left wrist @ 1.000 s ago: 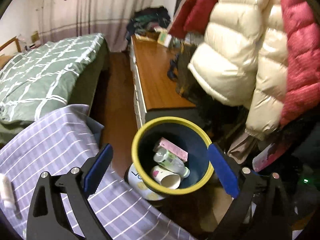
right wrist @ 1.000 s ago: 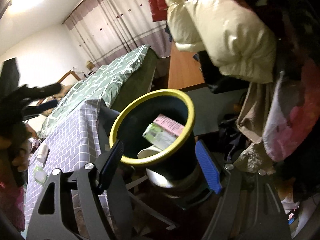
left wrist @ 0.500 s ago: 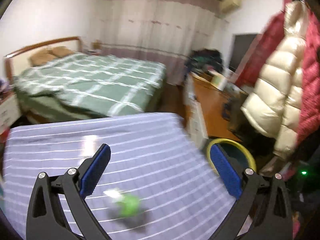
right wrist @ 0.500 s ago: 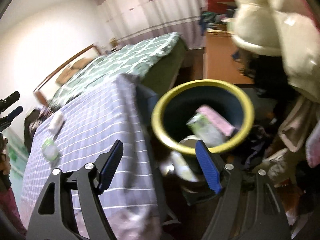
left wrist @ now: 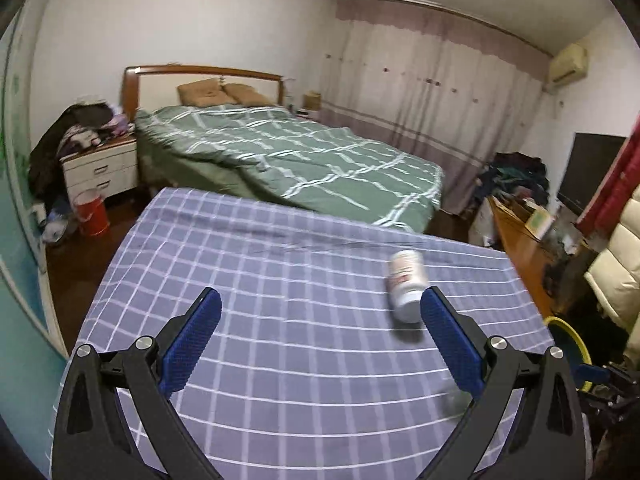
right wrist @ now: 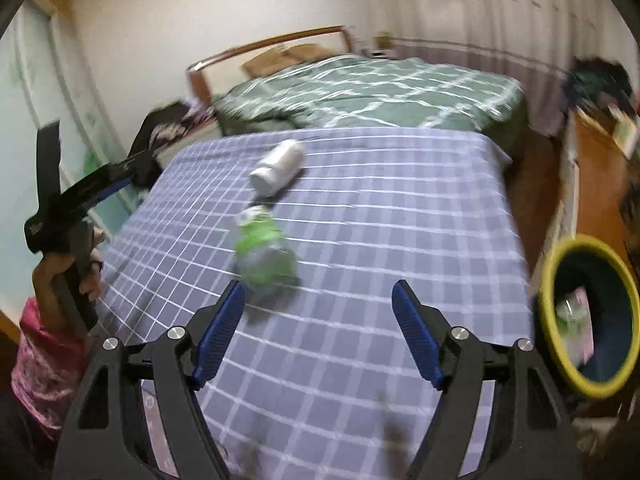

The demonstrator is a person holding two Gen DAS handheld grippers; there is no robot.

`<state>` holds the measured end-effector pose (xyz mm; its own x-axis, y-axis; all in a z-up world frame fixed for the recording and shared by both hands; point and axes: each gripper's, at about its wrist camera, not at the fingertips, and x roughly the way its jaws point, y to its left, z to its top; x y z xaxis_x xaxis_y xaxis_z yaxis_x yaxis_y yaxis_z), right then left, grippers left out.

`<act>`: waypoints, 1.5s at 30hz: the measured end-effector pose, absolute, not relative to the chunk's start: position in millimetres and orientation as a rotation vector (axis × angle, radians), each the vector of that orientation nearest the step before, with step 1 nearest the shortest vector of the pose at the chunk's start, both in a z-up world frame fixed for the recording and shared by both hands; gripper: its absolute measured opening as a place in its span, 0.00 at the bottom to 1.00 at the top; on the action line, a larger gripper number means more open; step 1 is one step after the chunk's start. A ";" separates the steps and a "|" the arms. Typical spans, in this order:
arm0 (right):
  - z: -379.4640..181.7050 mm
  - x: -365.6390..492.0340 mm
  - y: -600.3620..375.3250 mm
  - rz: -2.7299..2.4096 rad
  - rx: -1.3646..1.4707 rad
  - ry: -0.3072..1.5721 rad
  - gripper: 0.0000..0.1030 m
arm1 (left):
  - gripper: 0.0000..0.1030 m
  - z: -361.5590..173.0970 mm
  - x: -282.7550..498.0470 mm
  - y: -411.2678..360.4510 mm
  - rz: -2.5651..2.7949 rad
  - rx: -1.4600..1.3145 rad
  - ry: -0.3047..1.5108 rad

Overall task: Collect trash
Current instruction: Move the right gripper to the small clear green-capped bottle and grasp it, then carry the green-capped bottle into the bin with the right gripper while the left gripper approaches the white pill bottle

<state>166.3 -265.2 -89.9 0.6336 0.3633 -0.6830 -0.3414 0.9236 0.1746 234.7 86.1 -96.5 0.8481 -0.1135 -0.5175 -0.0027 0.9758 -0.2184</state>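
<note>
Just ahead of the right gripper (right wrist: 316, 312) – jaws opening, nothing between them – a green-labelled bottle (right wrist: 264, 248) and, farther on, a white bottle (right wrist: 278, 166) await collection, the left gripper (left wrist: 320, 332) gapes empty, while the bin (right wrist: 556, 280) to its right holds some trash.

Cloth (right wrist: 400, 208) mostly free; white bottle (right wrist: 280, 166) & green bottle (right wrist: 264, 248) obstruct left.
</note>
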 end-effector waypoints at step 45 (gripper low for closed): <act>-95.4 204.6 -441.7 -0.040 0.308 0.794 0.47 | 0.95 -130.8 243.7 62.8 -0.132 -0.246 0.654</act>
<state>204.6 -441.7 -95.4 0.7028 0.0797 -0.7069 0.1504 0.9546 0.2571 243.7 62.8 -130.8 0.7864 -0.1984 -0.5851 0.0443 0.9627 -0.2669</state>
